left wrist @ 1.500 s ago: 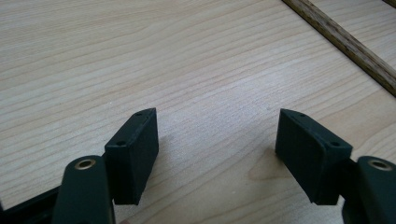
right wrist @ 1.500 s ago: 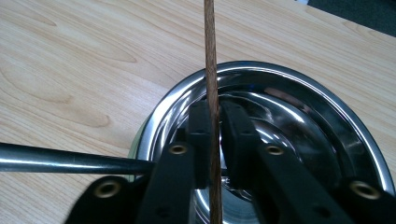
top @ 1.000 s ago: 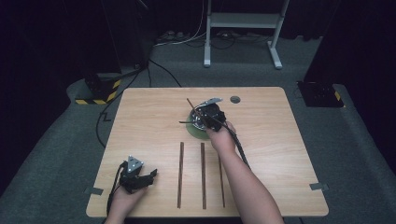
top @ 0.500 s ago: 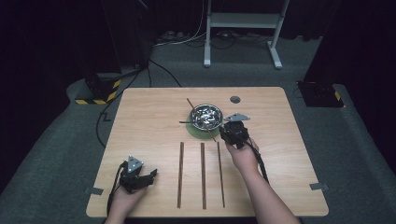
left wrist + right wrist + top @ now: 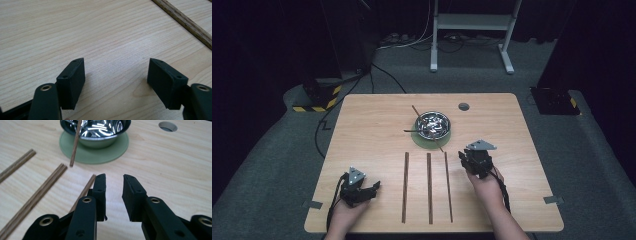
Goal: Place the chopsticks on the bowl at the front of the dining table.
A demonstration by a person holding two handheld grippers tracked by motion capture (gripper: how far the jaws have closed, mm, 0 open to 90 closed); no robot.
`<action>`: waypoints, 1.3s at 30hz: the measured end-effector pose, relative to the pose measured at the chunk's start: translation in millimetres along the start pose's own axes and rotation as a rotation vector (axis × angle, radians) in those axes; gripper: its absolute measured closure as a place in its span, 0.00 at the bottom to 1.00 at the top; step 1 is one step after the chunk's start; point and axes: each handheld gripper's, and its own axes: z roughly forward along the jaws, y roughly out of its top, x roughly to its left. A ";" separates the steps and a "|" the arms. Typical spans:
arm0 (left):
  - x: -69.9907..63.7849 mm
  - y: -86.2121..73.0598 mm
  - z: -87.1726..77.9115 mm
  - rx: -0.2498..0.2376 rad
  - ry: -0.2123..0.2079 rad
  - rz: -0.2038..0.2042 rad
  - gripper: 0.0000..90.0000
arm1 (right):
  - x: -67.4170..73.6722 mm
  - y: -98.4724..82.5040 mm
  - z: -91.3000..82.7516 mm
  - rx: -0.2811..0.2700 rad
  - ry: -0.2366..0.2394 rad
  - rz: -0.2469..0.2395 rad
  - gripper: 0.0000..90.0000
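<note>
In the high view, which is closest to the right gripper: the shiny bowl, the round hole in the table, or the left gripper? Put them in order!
From the right gripper:
1. Shiny bowl, up and left, on its green mat.
2. Round hole, straight up near the table's far edge.
3. Left gripper, far left, near the front edge.

The right tool [image 5: 475, 159] has drawn back from the shiny steel bowl [image 5: 435, 124] on its round green mat [image 5: 424, 140]: a second ago it hung right over the bowl's rim, half a second ago it was just off the bowl's near right side, and now it sits well clear of the bowl, beside the rightmost long brown wooden stick [image 5: 447, 186] on the tabletop [image 5: 372, 120]. Its narrow jaw gap holds nothing.
</note>
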 end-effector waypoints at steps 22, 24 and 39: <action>0.4 0.1 -0.3 0.004 0.000 0.006 0.34 | 50.7 -40.2 8.3 0.079 0.080 -0.024 0.81; 0.4 0.1 -0.3 0.005 0.000 0.006 0.34 | 50.9 -39.3 12.0 0.087 0.089 -0.016 0.81; 0.4 0.1 -0.2 0.005 -0.001 0.005 0.34 | 51.4 -40.3 24.2 0.123 0.071 -0.022 0.84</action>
